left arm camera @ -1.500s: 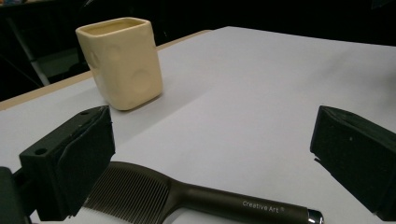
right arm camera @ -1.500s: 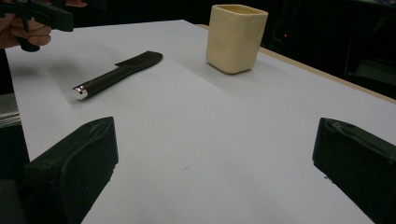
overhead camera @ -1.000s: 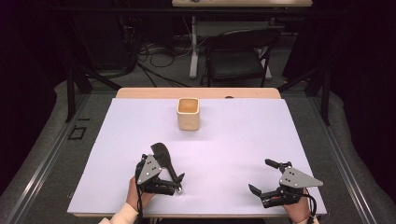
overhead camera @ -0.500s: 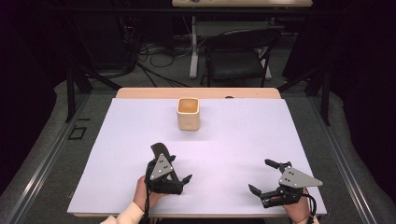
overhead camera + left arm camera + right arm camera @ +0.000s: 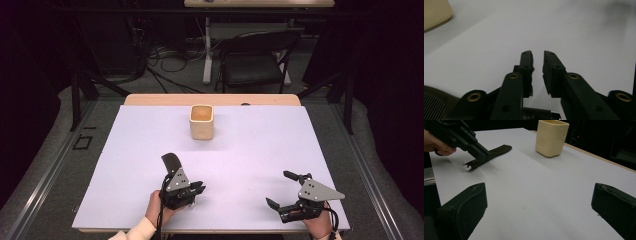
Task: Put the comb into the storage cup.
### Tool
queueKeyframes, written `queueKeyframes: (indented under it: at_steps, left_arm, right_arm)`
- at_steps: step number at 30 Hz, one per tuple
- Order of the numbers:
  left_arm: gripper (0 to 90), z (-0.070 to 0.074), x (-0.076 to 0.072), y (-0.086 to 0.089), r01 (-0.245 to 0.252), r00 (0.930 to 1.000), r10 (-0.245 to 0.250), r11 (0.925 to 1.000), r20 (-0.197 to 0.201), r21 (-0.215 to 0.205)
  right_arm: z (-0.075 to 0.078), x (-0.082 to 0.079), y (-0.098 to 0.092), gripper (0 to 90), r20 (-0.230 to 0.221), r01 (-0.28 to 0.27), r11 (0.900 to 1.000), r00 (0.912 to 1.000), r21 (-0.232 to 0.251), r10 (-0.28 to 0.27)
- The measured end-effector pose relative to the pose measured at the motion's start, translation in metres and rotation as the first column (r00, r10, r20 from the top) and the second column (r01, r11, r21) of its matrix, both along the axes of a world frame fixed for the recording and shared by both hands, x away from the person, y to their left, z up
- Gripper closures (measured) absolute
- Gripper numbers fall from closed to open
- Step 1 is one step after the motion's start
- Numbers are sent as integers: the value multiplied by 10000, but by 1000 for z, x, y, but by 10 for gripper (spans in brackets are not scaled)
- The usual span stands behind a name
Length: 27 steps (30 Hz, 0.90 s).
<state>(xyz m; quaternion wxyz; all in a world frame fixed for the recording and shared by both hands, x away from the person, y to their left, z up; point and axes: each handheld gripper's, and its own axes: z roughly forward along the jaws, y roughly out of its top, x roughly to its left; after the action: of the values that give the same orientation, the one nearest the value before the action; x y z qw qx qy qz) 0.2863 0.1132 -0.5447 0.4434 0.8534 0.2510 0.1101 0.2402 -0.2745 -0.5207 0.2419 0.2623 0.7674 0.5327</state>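
Seen from the high view, the tool lies on the white table towards its near edge, left of the middle, with its flat dark blade pointing at the far edge. The cup stands well apart from it, near the far edge. The left gripper sits over the handle end of the tool. The right gripper rests near the near right corner, its jaws spread wide and holding nothing.

Next, in the left gripper view, the jaws have just been closing and now stand almost together, with a thin gap that shows bare table. Nothing is between them. The handle, with its shiny end cap, passes under the gripper body, behind the pads.

Then, in the right gripper view, the left gripper leans on the handle, just behind the cap, and the blade lies flat.

I judge the tool as light and stiff, and its smooth round handle may roll or slip. The handle is the best place to hold, a little away from the cap, because the thin blade lies too flat for a gripper to get under.
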Motion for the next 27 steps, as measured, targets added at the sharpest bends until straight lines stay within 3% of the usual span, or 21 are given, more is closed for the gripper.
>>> queueKeyframes:
  at_steps: [1,3,12,15,27]
  left_arm:
    - [853,-1,1,0,128,9997,-126,9999,-214,82]
    - [899,-2,1,0,153,9997,-149,9997,-216,174]
    - [900,-6,3,0,344,9954,-292,9979,-908,553]
    - [900,-6,4,0,296,9910,-185,9962,-1327,822]
    - [900,-7,5,7,402,9844,-240,9951,-1743,901]
  right_arm:
    - [0,0,0,0,-2,-2,10000,10000,-7,2]
    - [0,0,0,0,-18,-17,10000,10000,-24,17]
    - [0,0,0,4,-31,-12,10000,10000,-48,12]
    - [0,-1,0,4,-34,4,10000,10000,-71,-4]
    - [0,-1,0,4,-41,3,10000,10000,-75,-3]
